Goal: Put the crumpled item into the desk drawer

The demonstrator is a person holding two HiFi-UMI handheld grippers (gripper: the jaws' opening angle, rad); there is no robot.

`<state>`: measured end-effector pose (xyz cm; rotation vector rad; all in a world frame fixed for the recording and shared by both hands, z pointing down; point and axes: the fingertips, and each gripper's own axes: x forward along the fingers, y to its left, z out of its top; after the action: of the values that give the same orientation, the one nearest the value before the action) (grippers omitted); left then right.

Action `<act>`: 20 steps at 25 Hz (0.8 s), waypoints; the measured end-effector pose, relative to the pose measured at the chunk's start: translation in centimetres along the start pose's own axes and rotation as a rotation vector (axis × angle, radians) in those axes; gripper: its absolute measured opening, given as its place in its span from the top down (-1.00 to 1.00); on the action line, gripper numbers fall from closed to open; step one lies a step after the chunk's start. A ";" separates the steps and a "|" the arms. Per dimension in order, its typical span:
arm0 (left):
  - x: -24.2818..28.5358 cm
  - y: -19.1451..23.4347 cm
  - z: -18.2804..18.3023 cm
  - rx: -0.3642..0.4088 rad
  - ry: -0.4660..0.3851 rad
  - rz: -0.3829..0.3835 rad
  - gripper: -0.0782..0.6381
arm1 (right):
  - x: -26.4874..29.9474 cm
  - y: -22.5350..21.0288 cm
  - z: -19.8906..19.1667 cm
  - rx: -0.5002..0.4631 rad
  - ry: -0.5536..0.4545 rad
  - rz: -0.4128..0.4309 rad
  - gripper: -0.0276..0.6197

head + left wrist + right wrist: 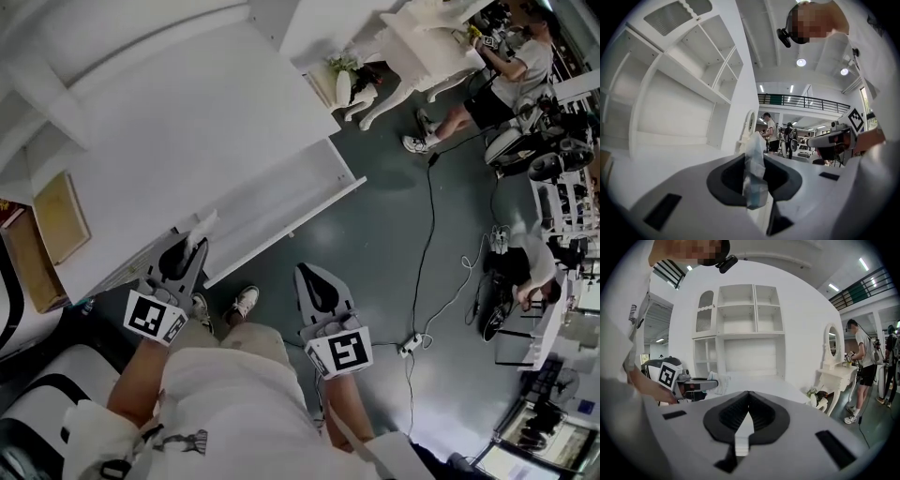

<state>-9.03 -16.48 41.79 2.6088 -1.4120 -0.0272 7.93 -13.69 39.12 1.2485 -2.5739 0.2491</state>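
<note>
The crumpled item (202,229) is a white, slightly bluish wad of thin paper or film. My left gripper (190,249) is shut on it, and the wad sticks up from between the jaws (754,171). The gripper hovers at the near left end of the open desk drawer (281,228), a long white tray pulled out from the white desk (169,122). My right gripper (307,273) hangs over the floor in front of the drawer, shut with nothing in it (748,399). In the right gripper view, the left gripper (696,384) and the wad (717,382) show at the left.
A brown flat box (61,217) lies on the desk's left end. Shelves (750,319) rise behind the desk. A white vanity table (412,52) with a person (511,75) stands at the far right. A cable (428,234) and power strip (410,347) lie on the floor.
</note>
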 end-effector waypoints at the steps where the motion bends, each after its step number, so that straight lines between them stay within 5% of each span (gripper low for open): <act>1: 0.4 0.1 -0.5 -0.002 0.005 0.003 0.56 | 0.2 -0.2 -0.5 0.005 0.009 0.005 0.89; 10: 4.3 1.5 -7.1 0.007 0.123 0.002 0.56 | 3.0 -1.8 -4.1 0.056 0.058 0.023 0.89; 20: 8.1 1.5 -15.5 0.228 0.281 -0.064 0.56 | 4.0 -2.4 -7.6 0.091 0.087 0.015 0.89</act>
<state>-4.33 -21.80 57.85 2.6994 -1.2982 0.4999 8.71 -16.04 47.69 1.2215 -2.5243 0.4187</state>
